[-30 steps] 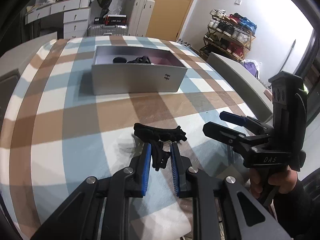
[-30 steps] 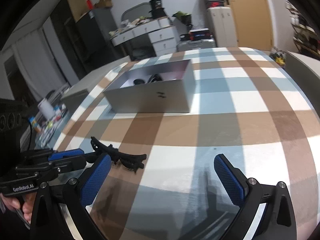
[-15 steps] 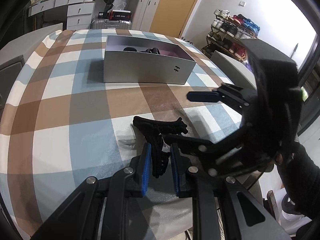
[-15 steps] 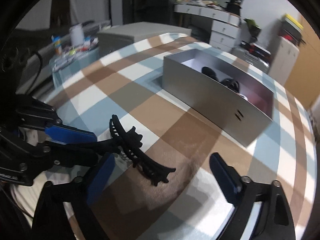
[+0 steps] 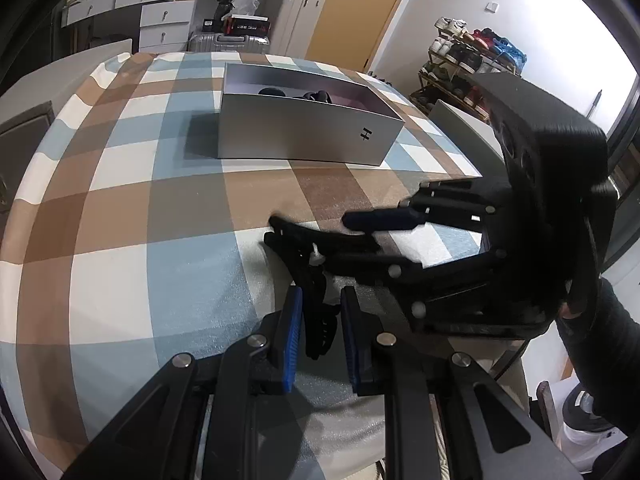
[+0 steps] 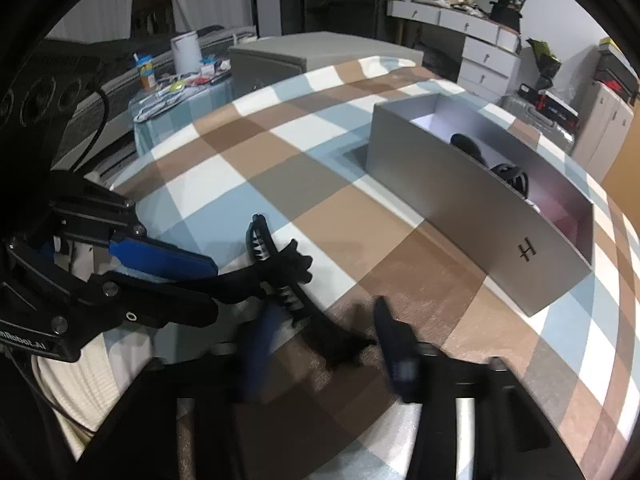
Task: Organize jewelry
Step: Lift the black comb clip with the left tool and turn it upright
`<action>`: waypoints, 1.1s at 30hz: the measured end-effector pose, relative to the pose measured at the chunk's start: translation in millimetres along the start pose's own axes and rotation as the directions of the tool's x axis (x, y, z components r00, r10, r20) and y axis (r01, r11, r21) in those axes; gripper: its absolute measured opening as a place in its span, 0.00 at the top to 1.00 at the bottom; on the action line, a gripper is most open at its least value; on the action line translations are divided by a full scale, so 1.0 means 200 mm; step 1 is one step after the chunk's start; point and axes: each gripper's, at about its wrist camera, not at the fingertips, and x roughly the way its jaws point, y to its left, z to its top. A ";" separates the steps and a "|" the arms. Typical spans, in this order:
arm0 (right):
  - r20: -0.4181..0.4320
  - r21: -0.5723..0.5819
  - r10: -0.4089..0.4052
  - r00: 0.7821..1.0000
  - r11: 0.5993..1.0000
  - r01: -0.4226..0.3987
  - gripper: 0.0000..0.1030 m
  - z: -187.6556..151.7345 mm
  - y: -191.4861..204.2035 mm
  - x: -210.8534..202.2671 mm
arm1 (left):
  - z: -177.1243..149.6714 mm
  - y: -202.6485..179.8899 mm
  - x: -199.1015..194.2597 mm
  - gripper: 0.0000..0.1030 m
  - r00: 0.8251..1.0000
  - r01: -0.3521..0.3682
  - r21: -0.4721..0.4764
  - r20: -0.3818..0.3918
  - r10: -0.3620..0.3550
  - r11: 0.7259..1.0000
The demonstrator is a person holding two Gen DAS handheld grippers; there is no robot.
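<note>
Plastic toothed hair claw (image 5: 316, 276), curved, matte black.

Motion blur smears the right gripper (image 6: 324, 344), hiding any contact with the hair claw (image 6: 280, 264).

1. Hair claw (image 5: 308, 248): black plastic, matt.
2. Box (image 5: 304, 140): smooth grey card is seen, satin sheen.
3. Tablecloth (image 5: 120, 208): checked woven cloth, matt.
4. Gripper pads (image 5: 290, 332): blue ribbed rubber-like facing; arms matt black plastic, metal screws.
</note>
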 end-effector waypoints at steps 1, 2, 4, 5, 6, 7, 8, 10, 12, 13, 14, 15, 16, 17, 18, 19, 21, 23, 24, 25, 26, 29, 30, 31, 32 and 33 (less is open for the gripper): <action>-0.001 0.000 0.003 1.000 1.000 -0.003 0.79 0.00 0.00 0.00 | 0.00 0.00 0.00 0.86 1.000 -0.001 0.002 -0.003 0.001 1.000; 0.004 0.001 0.004 1.000 1.000 -0.004 0.79 -0.01 0.00 0.00 | 0.00 0.00 0.01 0.86 1.000 -0.002 0.003 -0.004 0.002 1.000; 0.020 0.015 0.011 1.000 1.000 -0.011 0.80 -0.01 -0.01 -0.01 | 0.00 0.00 0.01 0.87 1.000 -0.006 0.003 -0.007 0.006 1.000; 0.025 0.024 0.015 1.000 1.000 -0.015 0.80 -0.01 -0.01 -0.02 | 0.00 0.01 0.01 0.87 1.000 -0.006 0.001 -0.009 0.006 1.000; 0.039 0.039 0.014 0.999 0.999 -0.015 0.82 -0.01 -0.02 -0.03 | 0.00 0.01 0.01 0.87 1.000 -0.009 0.000 -0.010 0.009 1.000; 0.050 0.055 0.009 0.999 0.998 -0.012 0.82 -0.02 -0.03 -0.05 | 0.00 0.01 0.01 0.87 1.000 -0.013 -0.001 -0.010 0.013 1.000; 0.058 0.069 0.009 0.998 0.998 -0.013 0.82 -0.02 -0.05 -0.06 | 0.00 0.01 0.01 0.87 1.000 -0.015 0.000 -0.011 0.015 1.000; 0.070 0.103 0.010 0.998 0.995 -0.017 0.82 -0.03 -0.08 -0.08 | 0.00 0.02 0.02 0.87 1.000 -0.019 -0.003 -0.011 0.019 1.000; 0.079 0.122 0.006 0.997 0.992 -0.016 0.82 -0.04 -0.09 -0.10 | 0.00 0.02 0.02 0.87 1.000 -0.019 -0.008 -0.011 0.019 1.000; 0.085 0.135 0.004 0.996 0.991 -0.015 0.82 -0.05 -0.10 -0.11 | 0.00 0.02 0.02 0.87 1.000 -0.022 -0.012 -0.007 0.022 1.000; 0.091 0.145 0.001 0.996 0.989 -0.015 0.82 -0.05 -0.11 -0.12 | 0.00 0.03 0.02 0.87 1.000 -0.024 -0.015 -0.001 0.024 1.000; 0.100 0.158 0.004 0.995 0.987 -0.020 0.82 -0.06 -0.12 -0.13 | 0.00 0.03 0.01 0.87 1.000 -0.025 -0.018 0.007 0.025 1.000; 0.108 0.171 0.009 0.994 0.985 -0.027 0.82 -0.07 -0.13 -0.14 | 0.00 0.03 0.00 0.87 0.999 -0.027 -0.019 0.019 0.028 0.999; 0.117 0.181 0.006 0.993 0.983 -0.027 0.82 -0.08 -0.13 -0.15 | 0.00 0.02 -0.01 0.87 0.999 -0.031 -0.017 0.029 0.031 0.999; 0.123 0.192 0.006 0.992 0.981 -0.030 0.82 -0.08 -0.13 -0.16 | 0.00 0.02 -0.02 0.87 0.999 -0.033 -0.013 0.036 0.034 0.999; 0.130 0.208 0.011 0.991 0.977 -0.038 0.82 -0.09 -0.14 -0.17 | 0.01 0.01 -0.02 0.87 0.999 -0.035 -0.008 0.039 0.035 0.999; 0.146 0.232 0.013 0.989 0.972 -0.047 0.82 -0.10 -0.16 -0.18 | 0.01 0.01 -0.03 0.87 0.998 -0.043 -0.004 0.050 0.043 0.999; 0.166 0.262 0.010 0.986 0.964 -0.054 0.82 -0.12 -0.17 -0.21 | 0.02 0.00 -0.04 0.87 0.997 -0.039 -0.006 0.063 0.039 0.999; 0.174 0.276 0.009 0.985 0.960 -0.058 0.82 -0.13 -0.18 -0.22 | 0.02 0.01 -0.04 0.87 0.997 -0.033 -0.007 0.067 0.033 0.999; 0.184 0.294 0.008 0.983 0.954 -0.063 0.82 -0.14 -0.19 -0.23 | 0.03 0.00 -0.04 0.87 0.997 -0.029 -0.006 0.068 0.029 1.000; 0.190 0.307 0.003 0.982 0.950 -0.062 0.82 -0.15 -0.20 -0.24 | 0.03 0.00 -0.03 0.87 0.997 -0.033 -0.001 0.065 0.033 0.999; 0.205 0.345 -0.003 0.979 0.936 -0.069 0.82 -0.18 -0.22 -0.26 | 0.03 0.01 -0.01 0.87 0.998 -0.023 -0.005 0.061 0.023 1.000; 0.211 0.360 -0.005 0.977 0.930 -0.073 0.82 -0.20 -0.23 -0.27 | 0.03 0.01 0.01 0.87 0.998 -0.028 -0.004 0.054 0.028 1.000; 0.212 0.371 -0.002 0.977 0.925 -0.079 0.82 -0.21 -0.23 -0.27 | 0.02 0.01 0.02 0.87 0.998 -0.036 -0.004 0.046 0.036 0.999; 0.214 0.377 -0.002 0.977 0.923 -0.081 0.82 -0.22 -0.24 -0.27 | 0.02 0.01 0.04 0.87 0.999 -0.033 -0.007 0.034 0.033 0.999; 0.215 0.384 -0.005 0.977 0.920 -0.080 0.82 -0.23 -0.24 -0.28 | 0.02 0.01 0.05 0.87 0.999 -0.029 -0.009 0.019 0.029 1.000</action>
